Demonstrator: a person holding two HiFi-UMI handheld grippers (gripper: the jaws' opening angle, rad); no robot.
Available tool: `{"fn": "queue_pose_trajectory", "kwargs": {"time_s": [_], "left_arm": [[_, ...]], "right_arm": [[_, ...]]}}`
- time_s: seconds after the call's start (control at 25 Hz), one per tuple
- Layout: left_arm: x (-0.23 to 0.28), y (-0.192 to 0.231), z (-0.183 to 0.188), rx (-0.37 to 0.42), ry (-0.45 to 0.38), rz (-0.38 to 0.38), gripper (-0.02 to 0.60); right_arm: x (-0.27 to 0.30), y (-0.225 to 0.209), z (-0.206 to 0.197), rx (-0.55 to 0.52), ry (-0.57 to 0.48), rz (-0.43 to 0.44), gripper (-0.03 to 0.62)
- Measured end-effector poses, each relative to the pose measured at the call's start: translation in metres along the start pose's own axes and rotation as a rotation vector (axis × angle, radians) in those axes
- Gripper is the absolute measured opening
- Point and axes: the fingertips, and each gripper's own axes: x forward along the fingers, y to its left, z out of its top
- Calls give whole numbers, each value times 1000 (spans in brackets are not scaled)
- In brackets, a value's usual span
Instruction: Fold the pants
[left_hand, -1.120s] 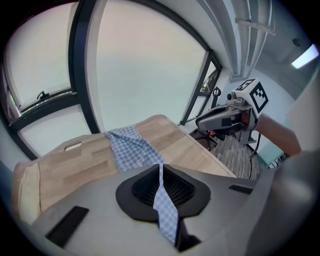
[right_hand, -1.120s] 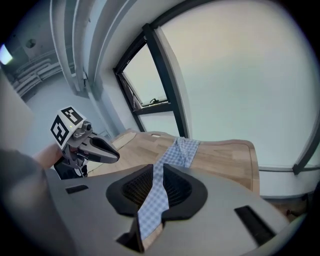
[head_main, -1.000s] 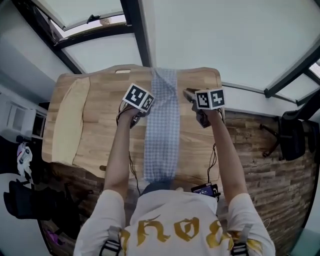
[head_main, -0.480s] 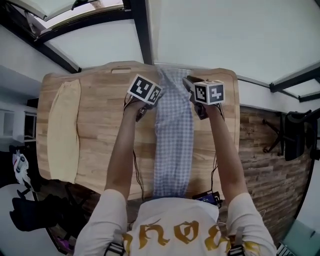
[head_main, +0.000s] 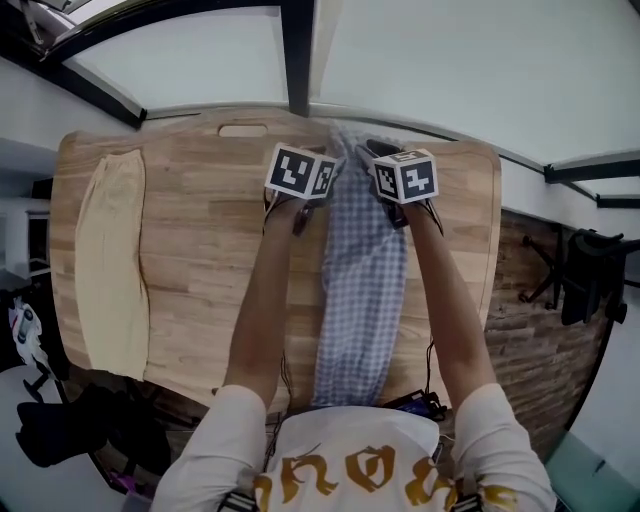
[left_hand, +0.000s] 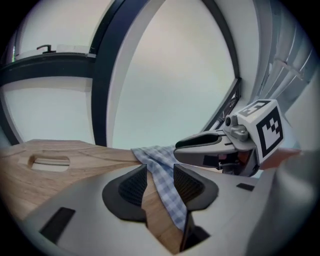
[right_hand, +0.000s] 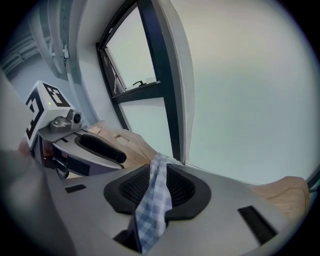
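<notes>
Blue-checked pants (head_main: 362, 300) lay as a long, narrow strip on the wooden table (head_main: 200, 250), their long axis running from the person's edge straight to the far edge. At the far end the left gripper (left_hand: 160, 181) was opening, its jaws apart around the cloth's edge without pressing it. The right gripper (right_hand: 159, 186) was opening too, with a fold of cloth pinched between its pads. A cream cloth (head_main: 110, 260) lay along the table's left side.

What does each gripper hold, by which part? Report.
The far end of the checked pants lies between both opening pairs of jaws: the left gripper is not pressing it; whether the right gripper is cannot be told.
</notes>
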Motion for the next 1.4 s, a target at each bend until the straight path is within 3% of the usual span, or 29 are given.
{"fn": "queue_pose_trajectory", "kwargs": {"time_s": [0.12,0.52,0.72,0.92,1.08,1.2,1.28,1.4], "left_arm": [[4,16,2,-5,-63,42,169],[22,16,-10,-1,-45,-10,169],[24,12,-10,6,-46,-31,167],[20,12,-8,0,-61,-35,166],[18,10,-4,-4,-69,-35,164],[20,6,-6,-5,-57,-45,164],[22,4,-9,1,-47,-50,164],[22,4,-11,6,-42,-50,164]], "right_arm": [[18,-4,2,-36,15,-13,139],[69,-15,-1,-207,119,-80,144],[66,-26,2,-210,109,-156,38],[43,-38,36,-84,-53,-149,35],[13,-81,48,173,-168,-178,35],[12,-112,17,305,-100,-193,56],[12,-121,-3,312,-47,-194,164],[1,-128,-11,289,-40,-229,167]]}}
